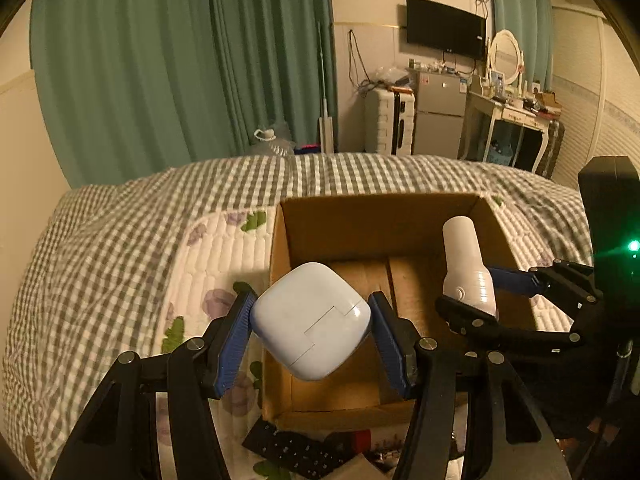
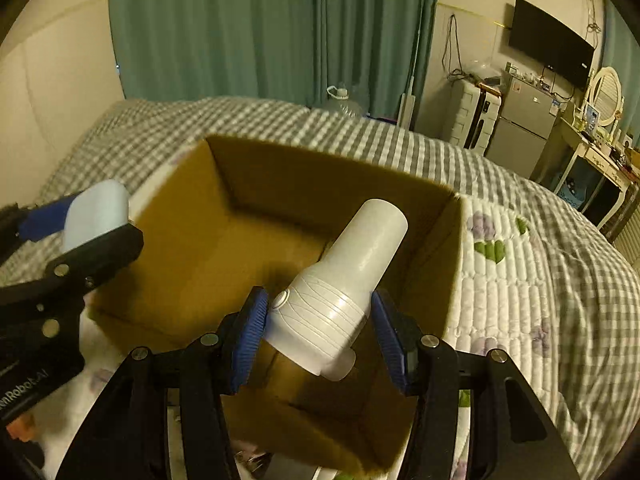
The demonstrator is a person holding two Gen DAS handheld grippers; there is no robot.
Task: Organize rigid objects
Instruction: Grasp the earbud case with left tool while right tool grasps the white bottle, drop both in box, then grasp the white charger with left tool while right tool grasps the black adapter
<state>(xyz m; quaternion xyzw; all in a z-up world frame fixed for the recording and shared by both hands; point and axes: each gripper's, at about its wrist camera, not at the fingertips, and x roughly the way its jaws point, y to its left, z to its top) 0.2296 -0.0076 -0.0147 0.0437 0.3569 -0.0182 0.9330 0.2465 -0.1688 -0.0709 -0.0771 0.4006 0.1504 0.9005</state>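
An open cardboard box (image 1: 280, 240) (image 2: 192, 208) sits on the bed. My left gripper (image 1: 312, 320) is shut on a rounded pale blue square case (image 1: 310, 324) and holds it over the box's near left part; it also shows in the right wrist view (image 2: 96, 212). My right gripper (image 2: 318, 320) is shut on a white bottle-shaped device (image 2: 344, 292) with a round button, held over the box's right side. The same device (image 1: 466, 264) and right gripper (image 1: 486, 290) show in the left wrist view. The box floor looks bare.
A checked grey-and-white bedspread (image 1: 120, 240) with a floral quilted pad (image 2: 500, 280) lies under the box. A black remote (image 1: 296, 450) lies in front of the box. Beyond the bed are green curtains (image 1: 160, 60), a fridge (image 1: 438, 112) and a dressing table (image 1: 508, 116).
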